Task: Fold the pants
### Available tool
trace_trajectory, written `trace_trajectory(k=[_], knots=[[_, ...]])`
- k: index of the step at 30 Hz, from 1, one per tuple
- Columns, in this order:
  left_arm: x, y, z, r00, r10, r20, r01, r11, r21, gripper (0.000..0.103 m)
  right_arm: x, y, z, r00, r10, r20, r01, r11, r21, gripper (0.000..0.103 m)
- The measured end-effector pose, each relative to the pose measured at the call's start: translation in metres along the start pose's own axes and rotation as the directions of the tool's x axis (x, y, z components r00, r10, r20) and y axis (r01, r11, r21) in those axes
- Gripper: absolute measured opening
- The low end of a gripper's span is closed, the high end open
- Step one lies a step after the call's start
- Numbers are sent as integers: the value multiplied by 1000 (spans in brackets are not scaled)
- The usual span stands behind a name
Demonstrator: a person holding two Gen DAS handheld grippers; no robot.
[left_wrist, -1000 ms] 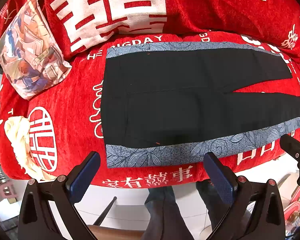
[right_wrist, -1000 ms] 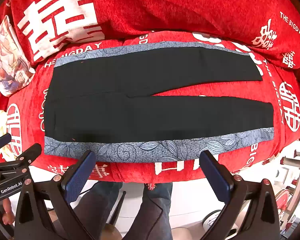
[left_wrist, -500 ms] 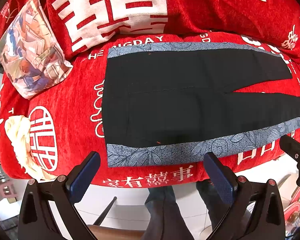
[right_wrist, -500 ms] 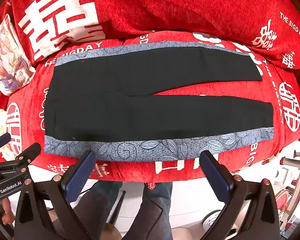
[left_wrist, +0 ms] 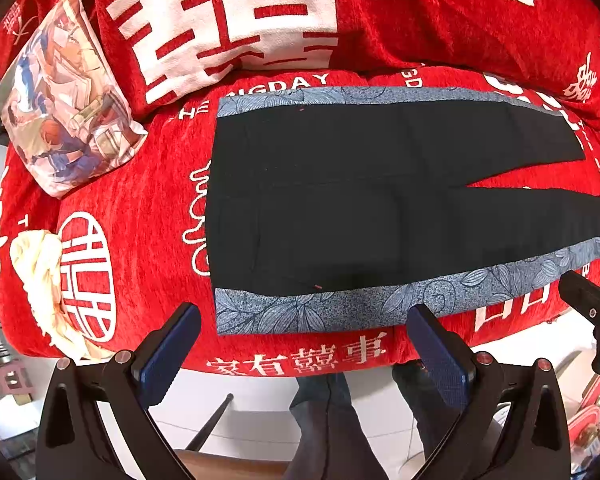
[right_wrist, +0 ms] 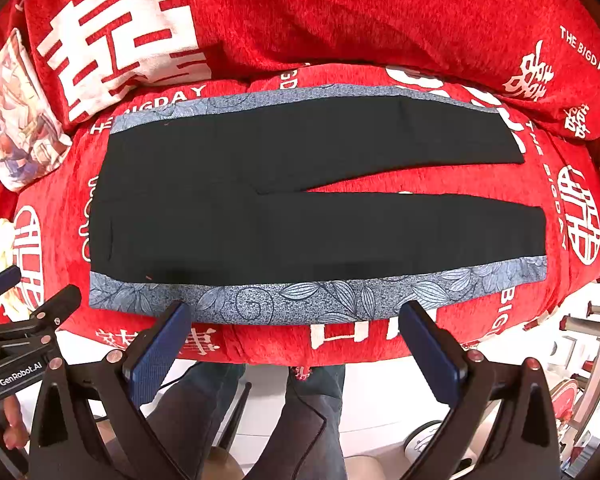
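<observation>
- Black pants (right_wrist: 300, 208), flat and unfolded on red sofa cover (right_wrist: 340, 20); waistband at 9 o'clock, hems at 3, legs split in a narrow V.
- Blue leaf-print stripes run along both outer seams. Fabric looks thin, matte, few wrinkles.
- Left gripper (left_wrist: 300, 344) and right gripper (right_wrist: 296, 340): both wide, empty, hovering off the near stripe at 6 o'clock.
- Likely step: lengthwise fold. Pinch near stripe at waist and knee, lift together, lay it on far stripe at 12.
- Plush cover may drag cloth; lift clear first.
</observation>
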State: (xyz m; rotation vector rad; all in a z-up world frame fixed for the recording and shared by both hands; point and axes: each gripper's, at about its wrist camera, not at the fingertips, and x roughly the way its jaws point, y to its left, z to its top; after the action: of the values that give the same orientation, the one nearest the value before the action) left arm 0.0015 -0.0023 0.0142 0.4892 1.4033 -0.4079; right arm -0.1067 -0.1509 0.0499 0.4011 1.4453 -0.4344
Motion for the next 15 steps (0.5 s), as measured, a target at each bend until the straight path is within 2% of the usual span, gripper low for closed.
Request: trace_trajectory(k=[6,7,8,15], knots=[[0,1,0,1000,2,-2,-2,1000,2,103,-1,-2,-1,1000,1,-5,-1,1000,4,103],[1,-1,-2,1000,3,-2,-3,1000,2,103,-1,0,-3,999,44,-20,-44,999,8,103],[2,-1,-3,1000,4,-4,-4,1000,3,103,0,-1,-3,998,55,-23,-55,998,12,103],[5,-15,-9,1000,26,-15,-26,1000,-14,103,7,-6,-3,997,71,-29,-72,997,-13,103]])
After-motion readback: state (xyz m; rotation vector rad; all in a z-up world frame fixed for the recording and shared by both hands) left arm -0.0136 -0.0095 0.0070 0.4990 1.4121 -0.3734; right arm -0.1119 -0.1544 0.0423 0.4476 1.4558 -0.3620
